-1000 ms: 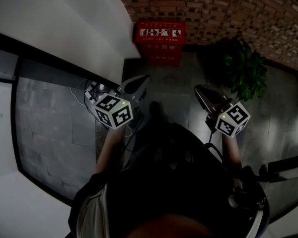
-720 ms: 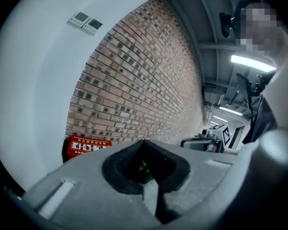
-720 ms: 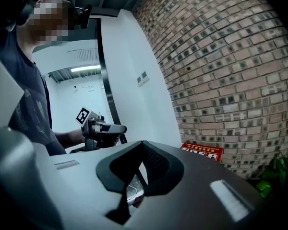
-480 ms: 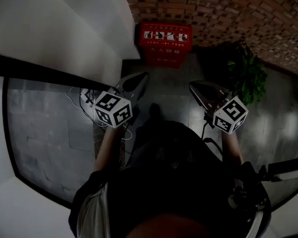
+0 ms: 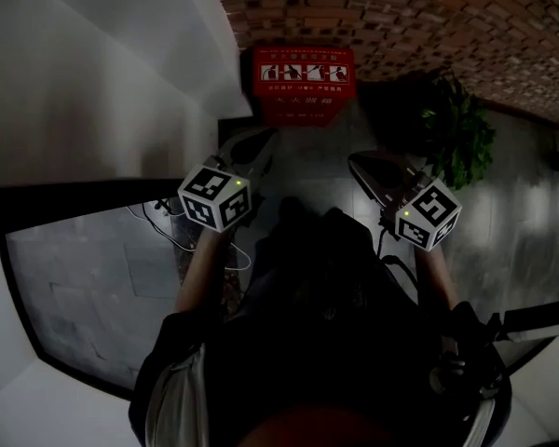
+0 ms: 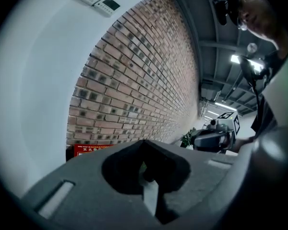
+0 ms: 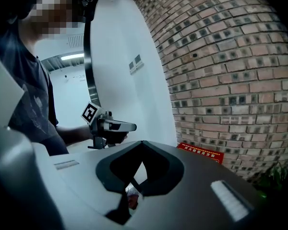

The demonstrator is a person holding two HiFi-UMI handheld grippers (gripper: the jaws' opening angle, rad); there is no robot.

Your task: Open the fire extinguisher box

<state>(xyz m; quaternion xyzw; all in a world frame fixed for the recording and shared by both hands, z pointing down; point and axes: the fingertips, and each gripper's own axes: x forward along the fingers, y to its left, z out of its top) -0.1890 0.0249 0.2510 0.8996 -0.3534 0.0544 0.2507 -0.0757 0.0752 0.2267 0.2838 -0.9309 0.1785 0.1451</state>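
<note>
The red fire extinguisher box (image 5: 303, 84) stands on the floor against the brick wall, with its lid down. It also shows low in the left gripper view (image 6: 84, 150) and in the right gripper view (image 7: 201, 152). Both grippers are held in the air well short of the box and touch nothing. My left gripper (image 5: 266, 140) points toward the box's left side, and its jaws meet at a point (image 6: 144, 142). My right gripper (image 5: 357, 162) hangs to the right of it, its jaws also together (image 7: 143, 143). Neither holds anything.
A white wall (image 5: 121, 73) runs along the left, with a dark glass panel (image 5: 93, 287) below it. A potted plant (image 5: 458, 136) stands right of the box. Cables (image 5: 163, 220) lie on the floor beside the left gripper. The person's dark-clad body fills the lower middle.
Both grippers have drifted slightly up and toward each other, nearer the box. The head view has shifted, so the dark panel sits lower. The jaws look unchanged.
</note>
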